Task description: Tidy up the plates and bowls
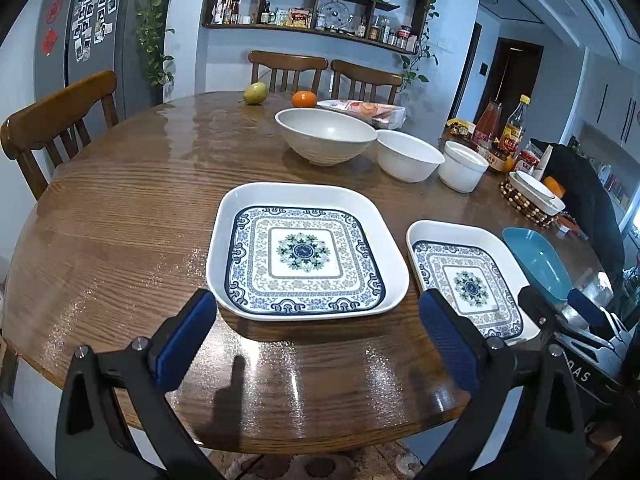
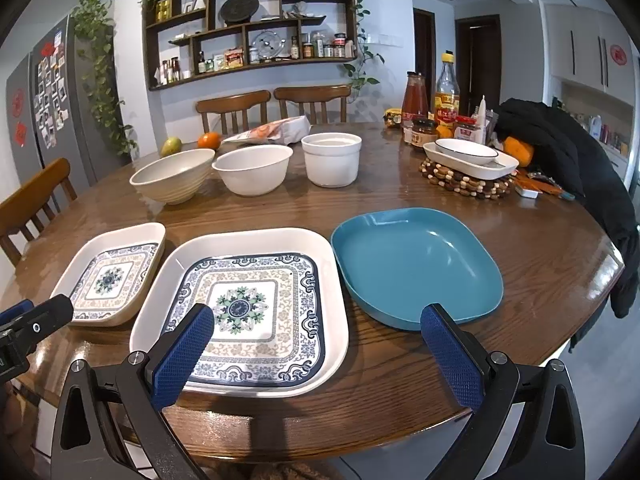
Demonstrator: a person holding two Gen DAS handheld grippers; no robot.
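Three plates sit in a row near the table's front edge. In the left wrist view a patterned square plate lies straight ahead, a second patterned plate to its right, then a blue plate. In the right wrist view they are the left patterned plate, the middle patterned plate and the blue plate. Three bowls stand behind: beige ribbed bowl, white bowl, white straight-sided bowl. My left gripper is open and empty. My right gripper is open and empty over the middle plate's front edge.
A stack of two white dishes rests on a beaded trivet at the back right, beside sauce bottles and jars and a black jacket. A pear, an orange and a food packet lie at the back. Wooden chairs surround the table.
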